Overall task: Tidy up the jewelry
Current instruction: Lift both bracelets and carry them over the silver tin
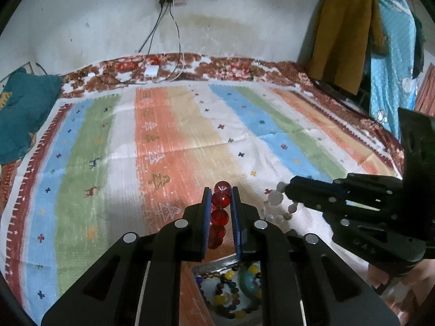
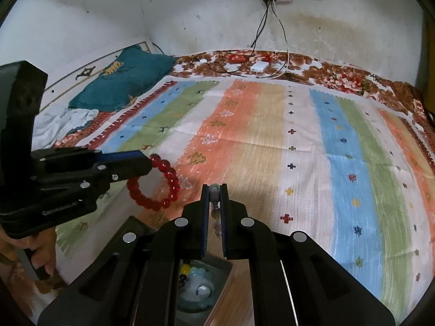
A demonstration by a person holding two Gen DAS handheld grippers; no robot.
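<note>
My left gripper (image 1: 220, 193) is shut on a red bead bracelet (image 1: 219, 212) and holds it in the air above the striped cloth. From the right wrist view the same bracelet (image 2: 156, 187) hangs as a ring from the left gripper (image 2: 148, 163). My right gripper (image 2: 215, 190) is shut on a pale white bead bracelet (image 2: 214, 197); in the left wrist view that bracelet (image 1: 277, 203) dangles from the right gripper (image 1: 288, 190). Below both grippers lies a metal tray (image 1: 217, 265) holding several coloured bead bracelets (image 1: 231, 293) and a pale blue-green bangle (image 2: 195, 285).
A striped cloth (image 2: 272, 141) covers the bed. A teal pillow (image 2: 122, 78) lies at the far left. A white charger with cables (image 2: 259, 68) rests by the wall. Clothes (image 1: 353, 35) hang at the right.
</note>
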